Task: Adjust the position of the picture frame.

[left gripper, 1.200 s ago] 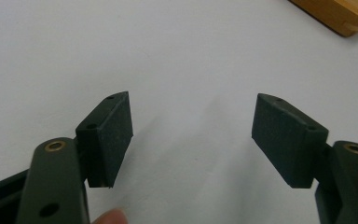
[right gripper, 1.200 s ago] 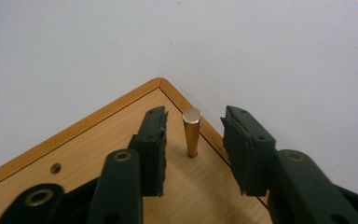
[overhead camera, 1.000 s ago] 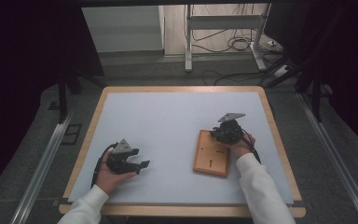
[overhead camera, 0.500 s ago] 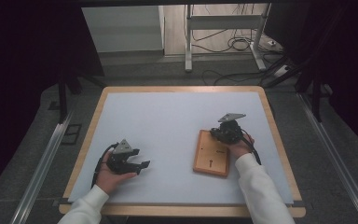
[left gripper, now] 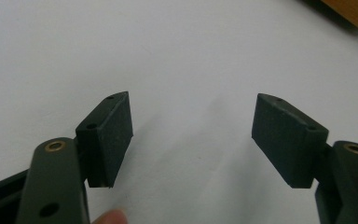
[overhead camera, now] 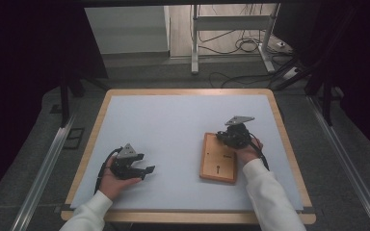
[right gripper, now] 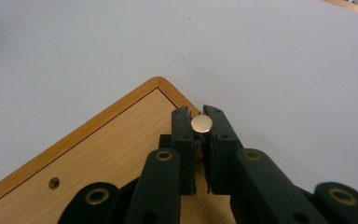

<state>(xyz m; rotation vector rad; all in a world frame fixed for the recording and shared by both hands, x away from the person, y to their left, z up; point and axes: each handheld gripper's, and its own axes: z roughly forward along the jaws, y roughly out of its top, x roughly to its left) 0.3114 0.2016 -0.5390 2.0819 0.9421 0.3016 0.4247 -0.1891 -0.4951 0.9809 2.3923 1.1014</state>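
Right gripper [right gripper: 201,125] pinching a small round pin [right gripper: 201,123] over the corner of the wooden board [right gripper: 102,158].

Its jaws have just been closing and now clamp the pin's stem; only the pale head is visible, and from the high view the pin is too small to make out. Bare white table [overhead camera: 173,125] surrounds the board on all sides. Well left of the board, the left gripper [left gripper: 192,135] rests with jaws wide and empty.
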